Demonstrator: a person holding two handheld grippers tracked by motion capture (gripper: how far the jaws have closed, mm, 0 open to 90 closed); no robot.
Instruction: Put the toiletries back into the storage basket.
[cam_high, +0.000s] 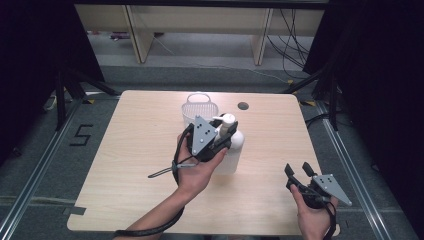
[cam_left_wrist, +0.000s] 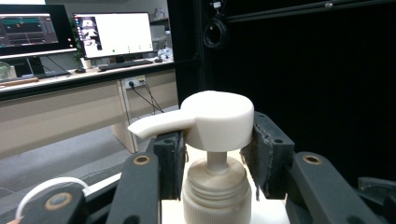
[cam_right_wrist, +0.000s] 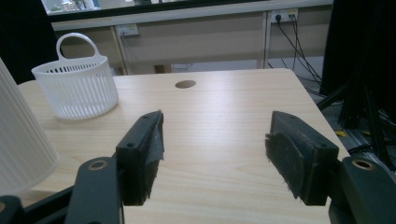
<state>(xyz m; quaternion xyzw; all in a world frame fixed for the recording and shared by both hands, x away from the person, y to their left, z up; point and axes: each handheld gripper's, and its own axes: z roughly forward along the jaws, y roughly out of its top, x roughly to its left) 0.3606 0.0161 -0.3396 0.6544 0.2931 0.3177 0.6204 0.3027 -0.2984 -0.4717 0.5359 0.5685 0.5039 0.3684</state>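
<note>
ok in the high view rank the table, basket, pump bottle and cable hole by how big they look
1. table
2. pump bottle, partly hidden by the left tongs, so unsure against the next
3. basket
4. cable hole

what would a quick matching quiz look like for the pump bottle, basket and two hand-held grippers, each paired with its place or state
1. pump bottle
2. basket
3. left hand-held gripper
4. right hand-held gripper

a. open over bare table
b. stands behind the bottle
c. shut on the bottle's neck under the pump head
d. upright near the table's middle

Pairs: 1-d, 2-b, 3-c, 4-a
</note>
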